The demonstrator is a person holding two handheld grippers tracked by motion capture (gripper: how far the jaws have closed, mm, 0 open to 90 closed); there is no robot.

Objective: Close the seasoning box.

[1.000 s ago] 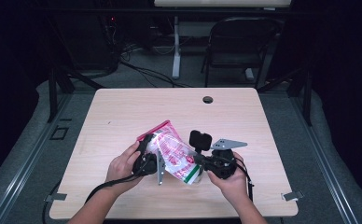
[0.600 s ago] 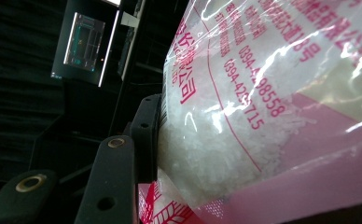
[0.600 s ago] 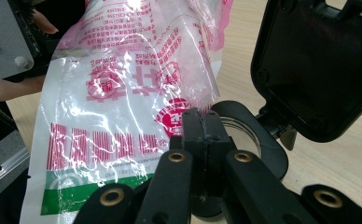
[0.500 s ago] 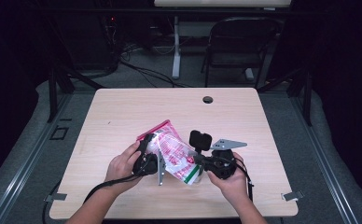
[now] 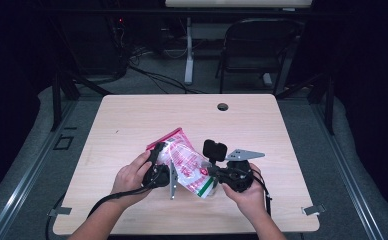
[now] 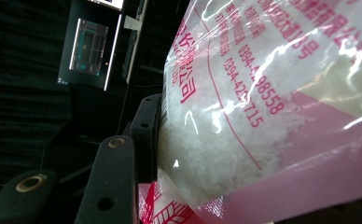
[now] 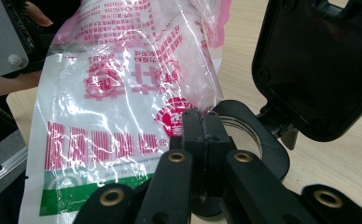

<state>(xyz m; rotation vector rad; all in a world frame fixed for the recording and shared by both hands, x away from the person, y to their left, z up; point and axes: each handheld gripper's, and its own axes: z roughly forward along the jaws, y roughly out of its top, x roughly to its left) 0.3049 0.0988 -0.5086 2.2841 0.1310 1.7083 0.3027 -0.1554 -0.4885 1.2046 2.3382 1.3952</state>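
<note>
Both hands are holding the plastic bag (image 5: 187,165) of white grains up just above the desk (image 5: 132,120). The left hand-held gripper (image 5: 158,172) is clamping the bag's bulging side, while the right hand-held gripper (image 7: 201,128) is pinching a thin edge with its jaws fully together.

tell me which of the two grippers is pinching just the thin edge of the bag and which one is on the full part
The right gripper pinches only thin film at the plastic bag's edge, jaws nearly together. The left gripper clamps the bulging, grain-filled part, jaws held wide.
</note>
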